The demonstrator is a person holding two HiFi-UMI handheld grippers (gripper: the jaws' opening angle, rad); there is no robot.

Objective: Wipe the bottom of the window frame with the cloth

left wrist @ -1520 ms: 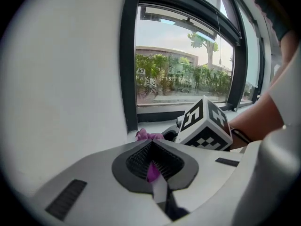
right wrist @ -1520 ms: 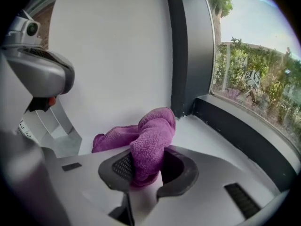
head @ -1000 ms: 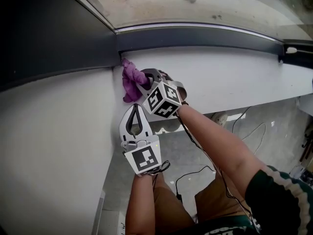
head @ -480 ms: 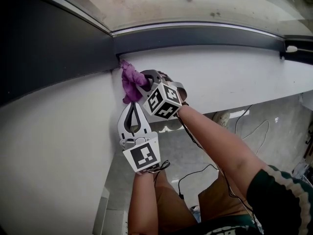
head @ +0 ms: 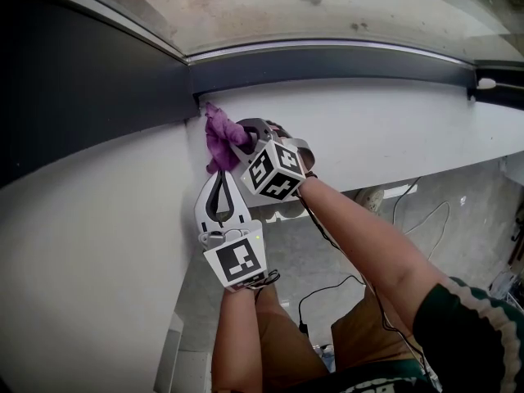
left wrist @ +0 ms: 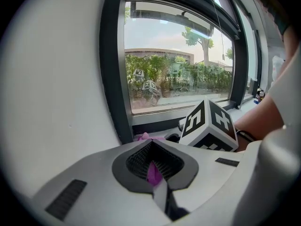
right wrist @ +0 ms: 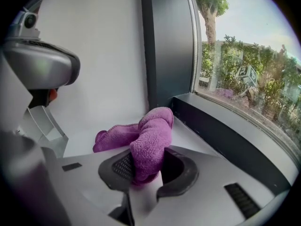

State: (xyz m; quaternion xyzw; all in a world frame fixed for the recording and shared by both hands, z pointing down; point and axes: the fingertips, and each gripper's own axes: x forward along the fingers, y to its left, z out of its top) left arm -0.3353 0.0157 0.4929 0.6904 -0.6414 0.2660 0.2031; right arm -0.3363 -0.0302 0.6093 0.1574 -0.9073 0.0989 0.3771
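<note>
While pinching the crumpled purple microfibre cloth [head: 217,137] in the right gripper [head: 237,135] at the left end of the dark grey bottom frame rail [head: 344,60], expect a rightward stroke along its length, holding the pressed-together, empty left gripper [head: 219,178] just below.

The head view looks steeply down from above the window frame [head: 327,60], taking in the sill [head: 385,129] and floor [head: 463,244] below it. The left gripper view sits low, facing the frame across the sill. The right gripper view faces the frame's corner from closer. All three share the cloth [head: 218,137] by that corner.
</note>
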